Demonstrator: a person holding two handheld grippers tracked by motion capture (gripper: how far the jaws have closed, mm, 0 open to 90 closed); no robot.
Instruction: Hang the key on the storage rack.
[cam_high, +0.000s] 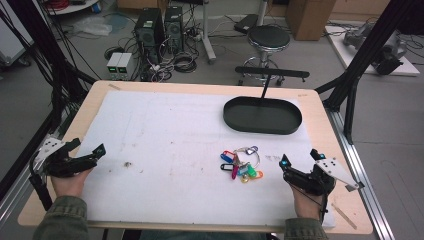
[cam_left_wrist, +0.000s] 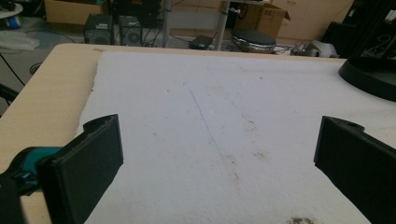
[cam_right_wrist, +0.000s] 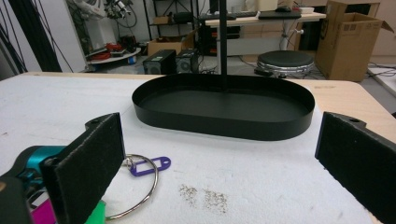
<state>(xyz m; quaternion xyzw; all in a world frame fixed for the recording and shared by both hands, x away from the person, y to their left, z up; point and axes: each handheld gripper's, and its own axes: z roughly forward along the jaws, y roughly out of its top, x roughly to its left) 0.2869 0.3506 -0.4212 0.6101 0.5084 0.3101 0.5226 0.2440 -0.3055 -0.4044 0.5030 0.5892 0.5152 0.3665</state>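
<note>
Counter: a light wooden counter carries a white mat over most of its top; the mat shows small dark stains.
Left tool: the left tool sits at the counter's left edge, held in the person's left hand, jaws spread wide with nothing between them. In the left gripper view the left tool looks across bare white mat.
Right tool: the right tool is held in the right hand at the right side of the mat, jaws wide apart and gripping nothing. In the right gripper view the right tool faces the tray.
Key tags: a bunch of coloured key tags on metal rings lies on the mat, just left of the right tool and nearer the person than the tray; a purple tag and one ring show beside that tool's left jaw.
Tray: a black oval tray with a low wall rests on the mat's far right part, a thin black upright post rising from it.
Floor beyond: computer towers and a round stool stand behind the counter.
</note>
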